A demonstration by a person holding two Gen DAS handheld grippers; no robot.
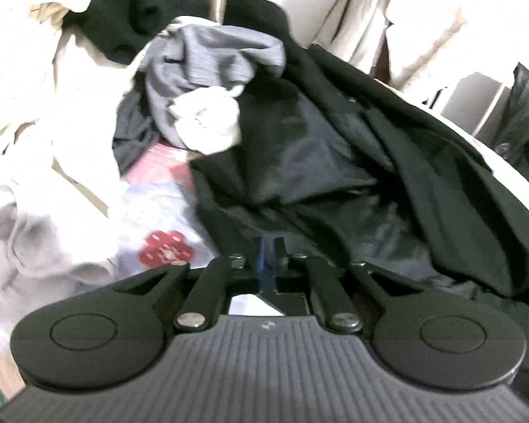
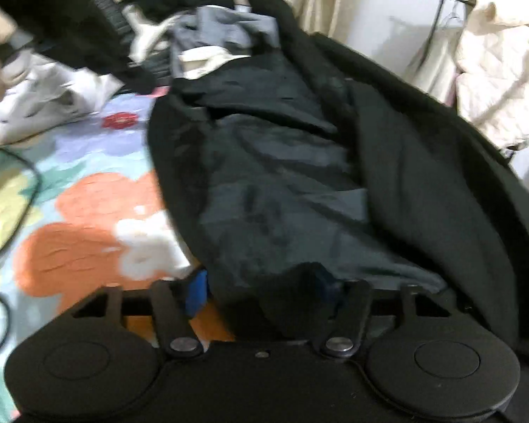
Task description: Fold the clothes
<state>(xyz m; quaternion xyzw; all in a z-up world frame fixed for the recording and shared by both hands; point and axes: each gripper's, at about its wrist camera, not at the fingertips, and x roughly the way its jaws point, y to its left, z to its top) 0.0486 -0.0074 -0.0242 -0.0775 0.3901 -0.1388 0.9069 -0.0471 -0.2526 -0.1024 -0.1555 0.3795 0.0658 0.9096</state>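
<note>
A black coat (image 2: 335, 162) lies spread lengthwise on a bed, lining up, over a floral sheet (image 2: 88, 211); everything else is placed from this coat.

The right gripper (image 2: 261, 292) sits at the coat's near hem; its blue pads (image 2: 196, 290) stand apart with a fold of the dark cloth bunched between them, the left pad bare against the sheet and the right pad half buried in fabric; whether the pads actually pinch the cloth I cannot tell.

The left gripper (image 1: 269, 261) is at the coat's near edge in its own view; its fingers are drawn together, only a thin blue strip showing between them, and black fabric lies right at the tips; whether any cloth is caught in them is not clear.

At the coat's far end lies a heap: a grey garment (image 1: 211, 60) with a white bundle (image 1: 208, 123) just in front of it, and another black garment (image 1: 141, 24) beyond.

Left of the coat in the left wrist view is pale cream cloth (image 1: 28, 105); in the right wrist view a crumpled white garment (image 2: 49, 102) lies on the sheet, and a black cable (image 2: 24, 190) runs across the sheet's left part.

Right of the coat, a cream padded jacket (image 2: 497, 67) hangs by the wall.
</note>
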